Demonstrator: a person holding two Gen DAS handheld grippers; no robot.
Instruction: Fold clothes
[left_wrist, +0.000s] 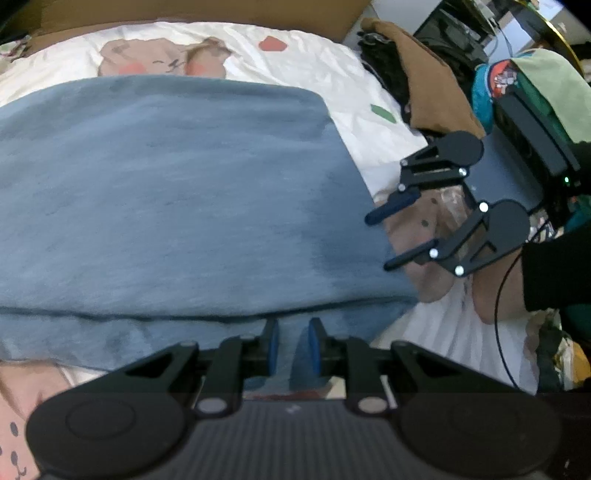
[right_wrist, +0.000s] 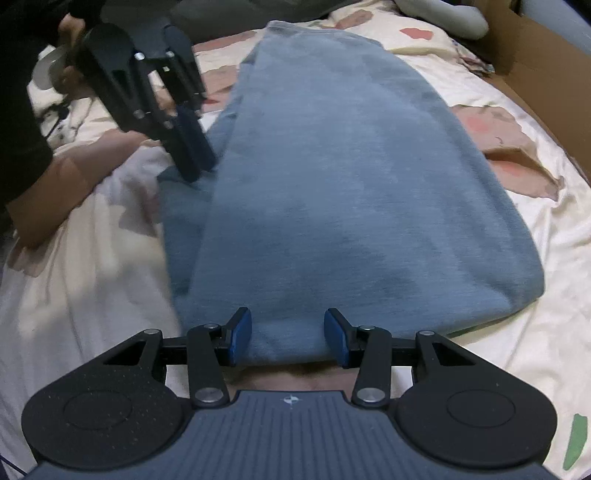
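A blue-grey garment (left_wrist: 177, 192) lies folded over itself on a white patterned bed sheet (left_wrist: 332, 66). It also fills the middle of the right wrist view (right_wrist: 351, 177). My left gripper (left_wrist: 293, 347) is shut on the garment's near edge, with cloth pinched between its blue pads. It shows in the right wrist view (right_wrist: 194, 162) at the garment's left edge. My right gripper (right_wrist: 288, 341) is open, its pads either side of the garment's near end. In the left wrist view it (left_wrist: 384, 240) is open beside the garment's right edge.
A brown cloth (left_wrist: 424, 85) and dark items lie on the right of the bed. A cardboard box (right_wrist: 535, 48) stands at the far right edge. A black cable (left_wrist: 498, 317) hangs from the right hand. The sheet (right_wrist: 517, 350) lies bare around the garment.
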